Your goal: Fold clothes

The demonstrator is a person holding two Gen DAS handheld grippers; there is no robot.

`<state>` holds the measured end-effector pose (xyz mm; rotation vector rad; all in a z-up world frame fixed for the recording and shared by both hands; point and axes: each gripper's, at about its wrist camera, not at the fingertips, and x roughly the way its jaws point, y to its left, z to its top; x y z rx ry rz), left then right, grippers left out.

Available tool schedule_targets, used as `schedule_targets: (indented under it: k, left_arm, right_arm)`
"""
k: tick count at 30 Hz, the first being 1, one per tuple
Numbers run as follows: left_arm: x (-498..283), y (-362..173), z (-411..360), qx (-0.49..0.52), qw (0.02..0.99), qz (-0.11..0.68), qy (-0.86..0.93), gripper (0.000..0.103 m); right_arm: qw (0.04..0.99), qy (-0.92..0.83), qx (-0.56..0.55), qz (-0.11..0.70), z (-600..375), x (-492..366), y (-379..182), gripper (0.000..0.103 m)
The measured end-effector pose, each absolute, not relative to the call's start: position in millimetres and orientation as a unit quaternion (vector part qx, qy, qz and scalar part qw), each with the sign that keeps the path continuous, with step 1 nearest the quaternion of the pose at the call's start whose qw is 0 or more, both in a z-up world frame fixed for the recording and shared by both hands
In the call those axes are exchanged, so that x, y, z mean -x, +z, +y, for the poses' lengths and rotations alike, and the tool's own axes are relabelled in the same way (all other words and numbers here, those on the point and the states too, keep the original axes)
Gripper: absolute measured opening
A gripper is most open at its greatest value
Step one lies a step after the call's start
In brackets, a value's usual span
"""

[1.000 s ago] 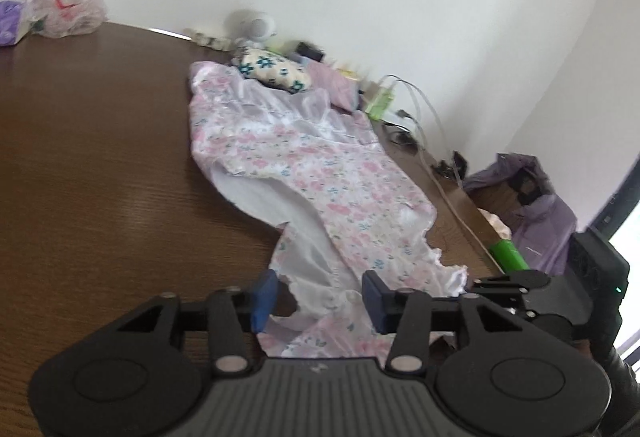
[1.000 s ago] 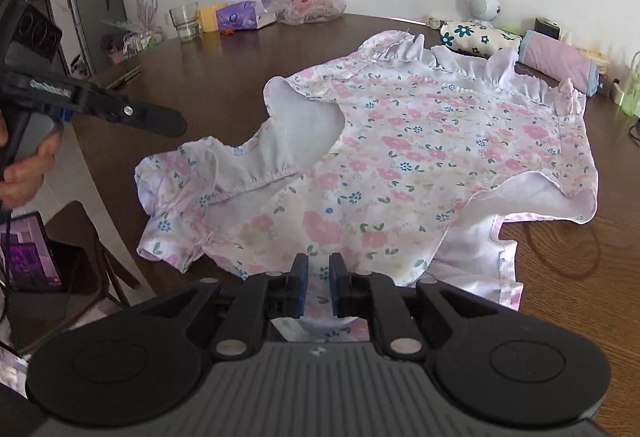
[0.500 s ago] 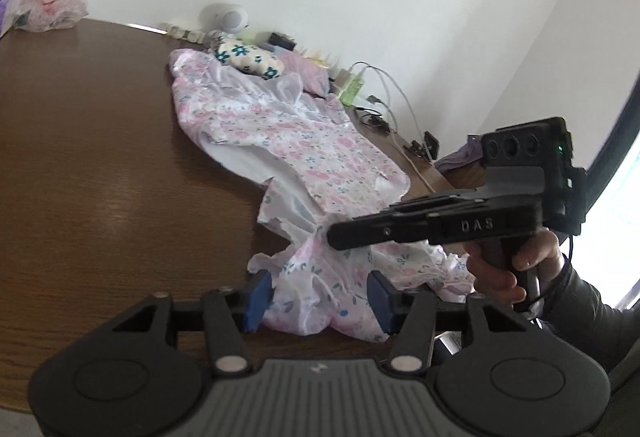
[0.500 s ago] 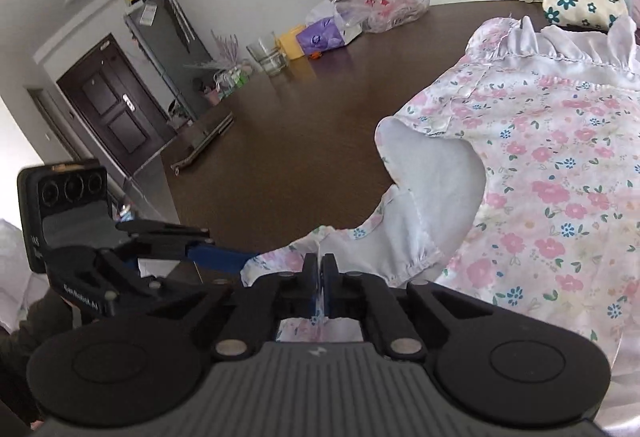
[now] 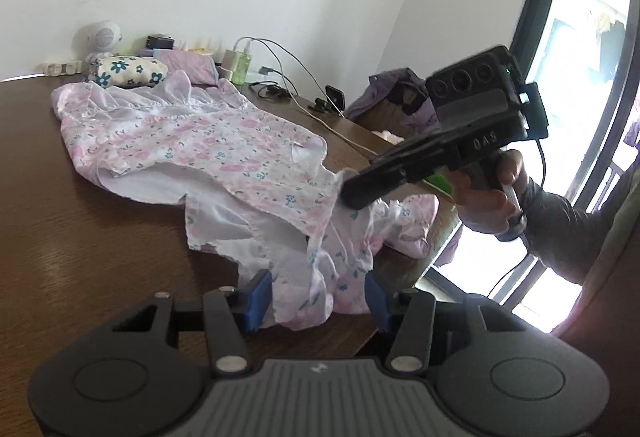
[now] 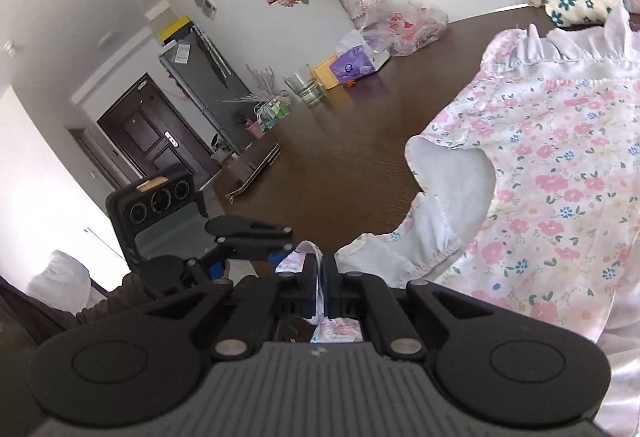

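A pink floral dress (image 5: 224, 145) with a white lining lies spread on the brown table (image 5: 60, 237). My right gripper (image 6: 319, 273) is shut on a bunched piece of the dress's near end, by the sleeve (image 6: 420, 237). In the left wrist view the right gripper (image 5: 352, 195) holds that fabric a little above the table's edge, with a hand on its grip. My left gripper (image 5: 316, 297) is open, and the hanging fold of the dress sits between its blue pads (image 5: 258, 297). The right wrist view shows the left gripper (image 6: 280, 245) just left of the pinched cloth.
Along the wall stand a floral cushion (image 5: 128, 71), a white round speaker (image 5: 102, 35), a green bottle (image 5: 240, 63) and cables (image 5: 320, 117). A glass (image 6: 304, 89), tissue pack (image 6: 356, 65) and flower vase (image 6: 356, 3) sit on the far side. The table's edge (image 5: 404, 269) is close by.
The right gripper has lifted the pinched cloth toward the table's near edge, bunching it. The left gripper has swung right, and the hanging fold now sits between its open pads.
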<state>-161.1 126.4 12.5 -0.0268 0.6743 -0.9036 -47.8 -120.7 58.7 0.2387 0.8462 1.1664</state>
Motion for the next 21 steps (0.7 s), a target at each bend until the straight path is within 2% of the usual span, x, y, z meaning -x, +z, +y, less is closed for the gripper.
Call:
schedule_targets:
  k: [2,3,8,9,11,13,16,18,21]
  left_arm:
    - [164,9,124,0.003,0.833,0.346,-0.432,0.022]
    - [167,7,124,-0.001,0.828,0.355,-0.434,0.018]
    - [180,17,128,-0.019,0.838,0.338,-0.427,0.017]
    - [182,24,129,-0.025,0.847,0.321,-0.423,0.019]
    - [185,37,132,-0.05,0.858,0.287,-0.424,0.039]
    - [186,47,130,-0.096,0.863,0.257,-0.423,0.046]
    - [187,54,126,-0.168,0.859,0.221,-0.431,0.047]
    - [184,56,122,-0.197,0.848,0.202,-0.449,0.051]
    - [168,51,112,-0.237,0.812,0.215,-0.488,0.051]
  right_arm:
    - [0.746,0.526,-0.116,0.392,-123,45,56,0.002]
    - [0.746,0.523,-0.12,0.394,-124,43,54,0.002]
    - [0.743,0.514,-0.135,0.406,-127,37,50,0.002]
    - [0.741,0.519,-0.133,0.405,-122,38,52,0.002]
    - [0.739,0.529,-0.121,0.398,-122,43,55,0.002]
    - [0.737,0.541,-0.11,0.391,-121,47,59,0.002]
    - [0.734,0.552,-0.088,0.386,-120,52,62,0.002]
    - [0.732,0.554,-0.082,0.387,-120,52,61,0.002]
    - [0.732,0.554,-0.084,0.389,-121,49,59,0.002]
